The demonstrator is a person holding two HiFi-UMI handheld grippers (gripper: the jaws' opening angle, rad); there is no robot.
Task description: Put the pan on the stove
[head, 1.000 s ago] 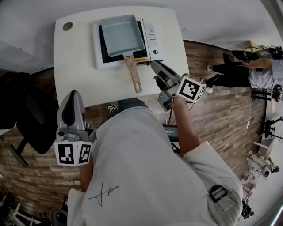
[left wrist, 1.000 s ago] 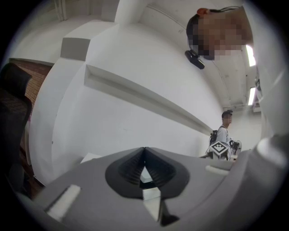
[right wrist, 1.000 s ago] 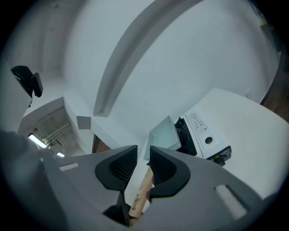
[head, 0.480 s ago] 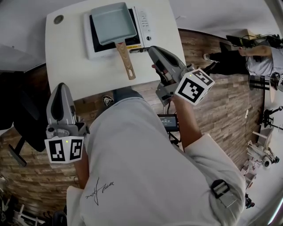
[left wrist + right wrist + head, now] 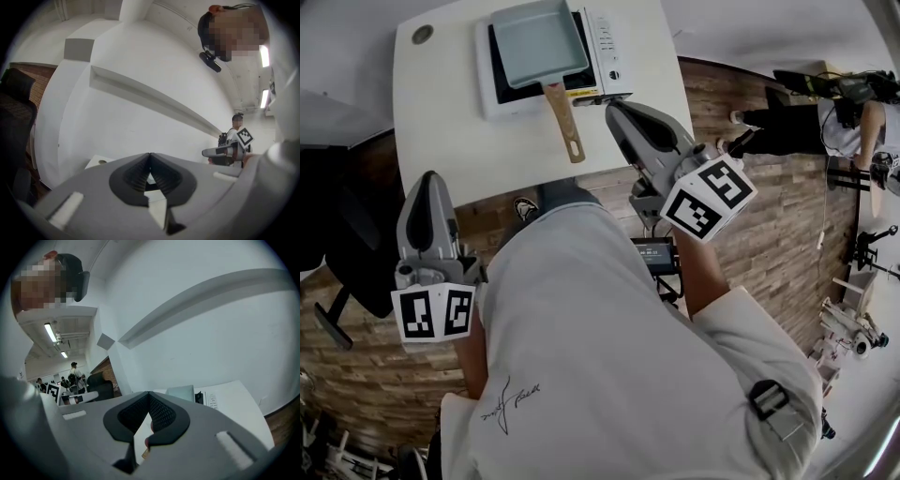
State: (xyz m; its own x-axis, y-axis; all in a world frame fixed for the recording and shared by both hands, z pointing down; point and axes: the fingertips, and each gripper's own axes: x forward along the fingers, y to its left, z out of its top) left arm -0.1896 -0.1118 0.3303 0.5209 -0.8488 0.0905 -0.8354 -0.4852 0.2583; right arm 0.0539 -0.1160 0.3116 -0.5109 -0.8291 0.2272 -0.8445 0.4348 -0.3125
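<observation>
A grey-blue rectangular pan (image 5: 539, 42) with a wooden handle (image 5: 562, 120) sits on the white stove (image 5: 607, 47) at the back of the white table (image 5: 441, 131). The handle points toward me over the stove's front edge. My right gripper (image 5: 615, 110) hovers off the table's right front corner, right of the handle, shut and empty. My left gripper (image 5: 428, 180) is held low at the table's near left edge, also shut on nothing. In the right gripper view the shut gripper (image 5: 149, 393) points toward the pan (image 5: 180, 393). The left gripper (image 5: 150, 155) faces a white wall.
A black office chair (image 5: 337, 253) stands left of the table. A small screen device (image 5: 656, 255) sits below the table's front edge. A round cable hole (image 5: 422, 35) marks the table's back left corner. A person (image 5: 853, 117) is far right on the wooden floor.
My right gripper has drawn back from the pan handle, lifted toward me and closed its jaws. The left gripper has risen slightly. The pan has stayed on the stove.
</observation>
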